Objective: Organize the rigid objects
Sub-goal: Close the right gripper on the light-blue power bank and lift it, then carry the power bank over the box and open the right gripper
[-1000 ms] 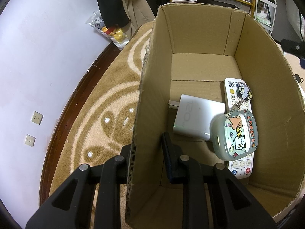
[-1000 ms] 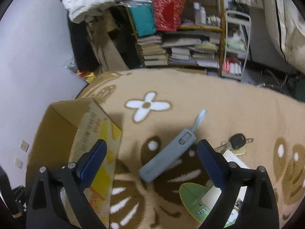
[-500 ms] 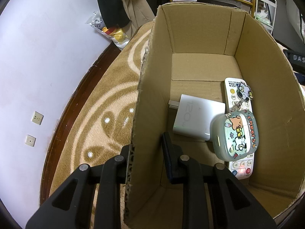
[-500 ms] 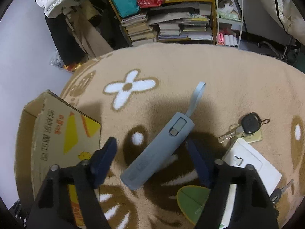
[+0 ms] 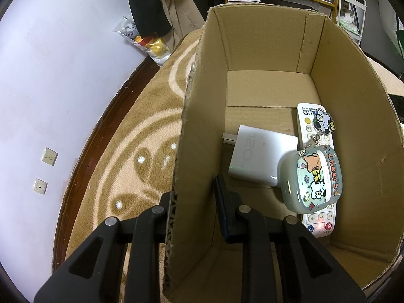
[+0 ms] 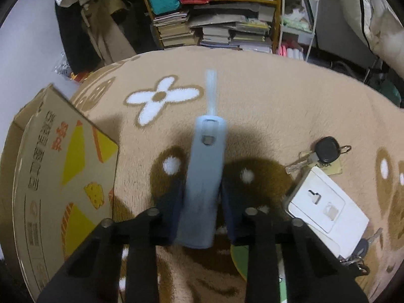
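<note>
The left gripper [image 5: 195, 197] clamps the cardboard box [image 5: 353, 116] wall; inside lie three things (one remote [image 5: 306, 123], one charger [image 5: 260, 157], one earbud case [image 5: 311, 179]). The right gripper [image 6: 200, 199] pinches one grey-blue case [image 6: 205, 171] on the carpet [image 6: 277, 106], beside one black key [image 6: 325, 150].

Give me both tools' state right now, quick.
Left tool: shut on the box wall.
Right tool: shut on the blue case.
</note>
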